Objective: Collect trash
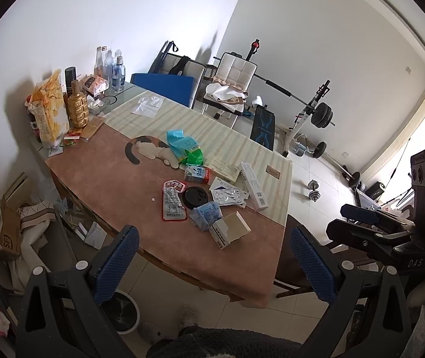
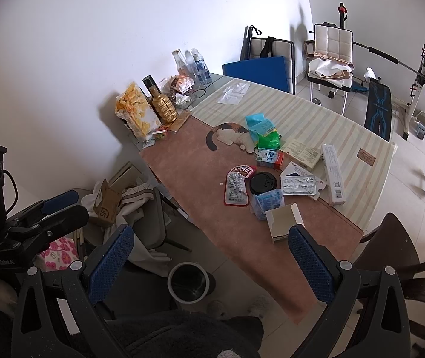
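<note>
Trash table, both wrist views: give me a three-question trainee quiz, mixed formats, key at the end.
1. True or false: the left gripper already holds a piece of trash.
2. Multiple choice: what lies directly against the black round lid on its left side in the right wrist view? A) long white box B) red snack wrapper C) gold bottle
3. Fill in: the bin stands on the ____, below the table edge.

Key: 1 false, both grippers, right gripper included, are open and empty. 2 B. 3 floor.
</note>
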`<move>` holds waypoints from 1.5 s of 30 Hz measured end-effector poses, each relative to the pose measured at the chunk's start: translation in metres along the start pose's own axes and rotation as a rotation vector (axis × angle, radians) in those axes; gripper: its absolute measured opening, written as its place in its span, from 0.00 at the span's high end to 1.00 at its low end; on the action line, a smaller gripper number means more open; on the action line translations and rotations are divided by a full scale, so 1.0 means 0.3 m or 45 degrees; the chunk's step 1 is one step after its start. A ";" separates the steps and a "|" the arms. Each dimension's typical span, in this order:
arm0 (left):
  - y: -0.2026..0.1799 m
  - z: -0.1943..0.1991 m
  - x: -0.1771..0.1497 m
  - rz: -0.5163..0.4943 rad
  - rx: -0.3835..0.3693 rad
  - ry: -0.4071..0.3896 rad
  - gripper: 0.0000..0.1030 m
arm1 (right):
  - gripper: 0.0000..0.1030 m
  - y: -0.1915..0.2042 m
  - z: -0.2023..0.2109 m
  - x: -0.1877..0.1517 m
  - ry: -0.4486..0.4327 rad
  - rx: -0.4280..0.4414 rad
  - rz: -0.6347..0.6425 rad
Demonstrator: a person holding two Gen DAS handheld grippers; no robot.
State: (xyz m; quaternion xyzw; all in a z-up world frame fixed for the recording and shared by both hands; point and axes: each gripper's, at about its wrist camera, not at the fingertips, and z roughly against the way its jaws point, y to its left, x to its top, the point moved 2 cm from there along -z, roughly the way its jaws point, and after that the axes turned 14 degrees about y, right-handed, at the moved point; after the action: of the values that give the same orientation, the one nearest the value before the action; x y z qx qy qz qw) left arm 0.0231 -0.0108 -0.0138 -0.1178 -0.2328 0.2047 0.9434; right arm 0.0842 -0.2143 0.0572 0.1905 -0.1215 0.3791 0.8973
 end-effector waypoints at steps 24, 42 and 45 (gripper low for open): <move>-0.006 0.001 0.006 -0.002 -0.001 -0.007 0.00 | 0.00 0.025 0.011 -0.012 -0.002 0.004 0.005; 0.008 0.008 -0.007 -0.007 -0.001 -0.014 0.00 | 0.00 0.032 0.015 -0.017 -0.006 0.003 0.009; 0.012 0.009 -0.007 -0.005 0.000 -0.014 0.00 | 0.00 0.031 0.014 -0.017 -0.004 0.005 0.007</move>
State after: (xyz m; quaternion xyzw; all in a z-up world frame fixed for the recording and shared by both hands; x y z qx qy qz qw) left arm 0.0189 -0.0083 -0.0133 -0.1163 -0.2382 0.2033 0.9425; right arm 0.0736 -0.2134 0.0613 0.1923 -0.1226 0.3815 0.8958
